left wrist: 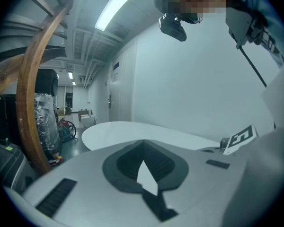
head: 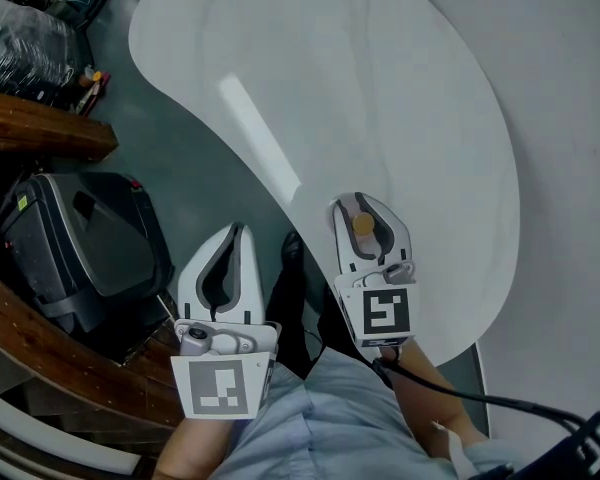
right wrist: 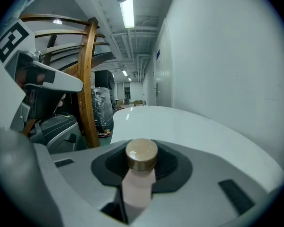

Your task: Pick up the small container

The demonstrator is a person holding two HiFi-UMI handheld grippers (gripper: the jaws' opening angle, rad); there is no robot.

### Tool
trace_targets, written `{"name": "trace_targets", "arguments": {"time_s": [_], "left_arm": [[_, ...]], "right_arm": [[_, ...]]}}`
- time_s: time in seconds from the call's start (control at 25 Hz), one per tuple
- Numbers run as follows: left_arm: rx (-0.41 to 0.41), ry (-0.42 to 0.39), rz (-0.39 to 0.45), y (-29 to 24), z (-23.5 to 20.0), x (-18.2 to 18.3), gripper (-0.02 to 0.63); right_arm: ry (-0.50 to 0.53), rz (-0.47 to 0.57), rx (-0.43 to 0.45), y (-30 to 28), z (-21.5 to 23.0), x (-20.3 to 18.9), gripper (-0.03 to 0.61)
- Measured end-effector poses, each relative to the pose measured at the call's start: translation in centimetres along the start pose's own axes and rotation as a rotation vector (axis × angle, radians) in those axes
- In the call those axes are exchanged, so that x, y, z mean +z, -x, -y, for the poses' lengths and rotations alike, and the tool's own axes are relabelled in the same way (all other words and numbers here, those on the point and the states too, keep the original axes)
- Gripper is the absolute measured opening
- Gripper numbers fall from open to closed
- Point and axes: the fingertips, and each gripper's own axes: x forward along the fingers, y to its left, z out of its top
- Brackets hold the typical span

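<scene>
Right tool (head: pixel 364 211) grips small container (right wrist: pixel 140 186), near edge of tabletop (head: pixel 380 88); left tool (head: pixel 239 234) closed, empty. Squeeze steadily and lift straight up.

White curved table (head: pixel 380 88), black case (head: pixel 80 253) on floor (head: pixel 205 163), wooden rail (head: pixel 40 136)
</scene>
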Motion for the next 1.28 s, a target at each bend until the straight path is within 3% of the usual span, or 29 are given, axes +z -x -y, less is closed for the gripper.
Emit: {"name": "trace_targets", "arguments": {"time_s": [0.28, 0.44, 0.56, 0.8, 0.96, 1.28], "left_arm": [[-0.008, -0.001, 0.057, 0.8, 1.5, 1.8, -0.002], [-0.016, -0.009, 0.115, 1.3, 3.3, 3.6, -0.002], [-0.023, -0.014, 0.150, 1.9, 5.1, 4.5, -0.002], [-0.019, -0.006, 0.250, 3.5, 7.5, 7.0, -0.002], [-0.019, -0.030, 0.313, 4.5, 9.1, 8.6, -0.002], [-0.020, -0.058, 0.385, 6.0, 11.0, 10.3, -0.002]], "right_arm": [[-0.015, 0.063, 0.013, 1.5, 0.7, 3.7, 0.098], [0.008, 0.028, 0.008, 3.4, 1.8, 6.2, 0.098], [0.005, 0.112, 0.026, 5.1, 2.1, 8.9, 0.098], [0.055, 0.145, 0.044, 8.2, 2.6, 12.0, 0.098], [0.080, 0.230, 0.051, 10.0, 2.7, 14.5, 0.098], [0.079, 0.228, 0.053, 12.9, 2.9, 14.9, 0.098]]}}
